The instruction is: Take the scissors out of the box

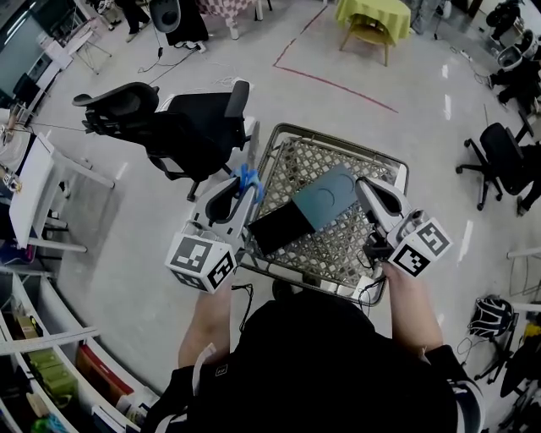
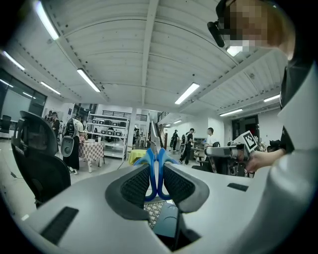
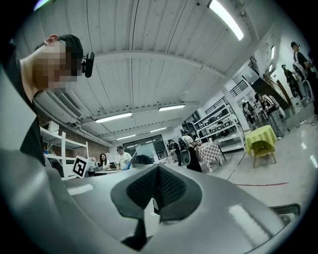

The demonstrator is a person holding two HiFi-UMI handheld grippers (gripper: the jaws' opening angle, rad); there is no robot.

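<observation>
Blue-handled scissors (image 1: 248, 181) are clamped in my left gripper (image 1: 241, 191), above the left rim of a wire cart (image 1: 340, 145). In the left gripper view the pads press on both blue handle loops (image 2: 156, 171) and the blades point up and away past the gripper (image 2: 157, 182). Inside the cart lies a dark box (image 1: 281, 228) with a teal lid (image 1: 326, 200) raised at an angle. My right gripper (image 1: 365, 188) hovers at the lid's right edge. Its jaws look pressed together in the right gripper view (image 3: 158, 192), with nothing seen between them.
A black office chair (image 1: 190, 127) stands just left of the cart, and another chair (image 1: 500, 157) is at the far right. A yellow-covered table (image 1: 373, 17) stands beyond a red floor line. Shelves with goods (image 1: 51, 372) line the lower left.
</observation>
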